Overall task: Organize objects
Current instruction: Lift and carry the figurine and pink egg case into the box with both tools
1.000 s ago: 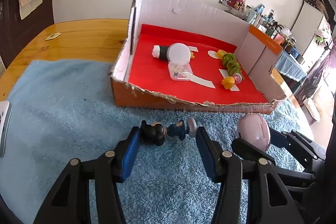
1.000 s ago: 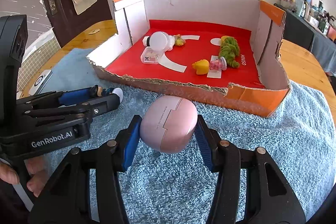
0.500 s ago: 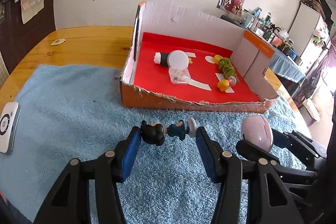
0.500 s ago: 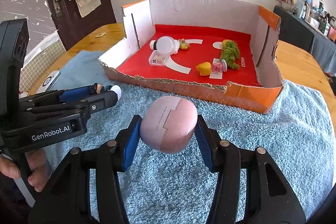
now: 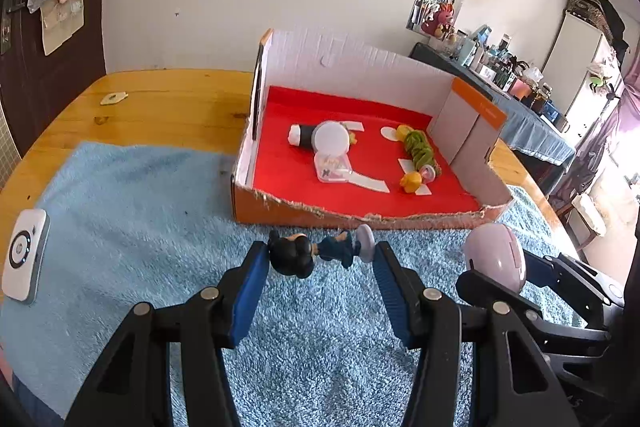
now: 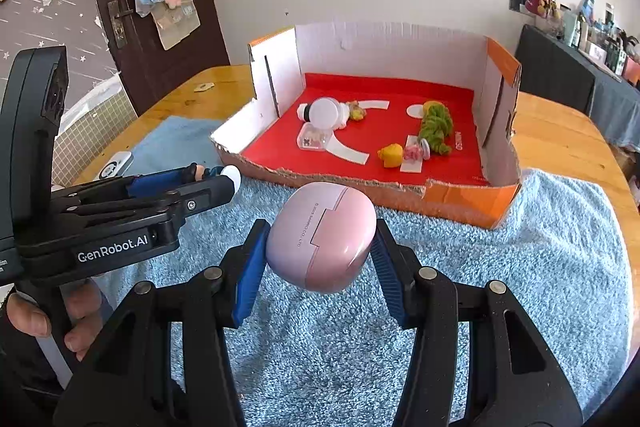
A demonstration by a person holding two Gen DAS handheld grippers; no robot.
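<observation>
- The small figurine [image 5: 316,254] is spanning the left gripper [image 5: 318,259] end to end, head on one pad and base on the other, so it is risking pivoting out over the blue towel [image 5: 132,211].
- The pink egg-shaped case [image 6: 322,253] is looking smooth and rounded, so it could be squirting from the right gripper [image 6: 320,257].
- Both grippers are clamping partway closed, hovering just short of the cardboard box [image 6: 460,205] ahead.

We see a dark-haired figurine [image 5: 316,254] lying crosswise, pinched head-to-base between our left jaws. A glossy pink egg-shaped case [image 6: 321,254] sits clamped between our right jaws.
</observation>
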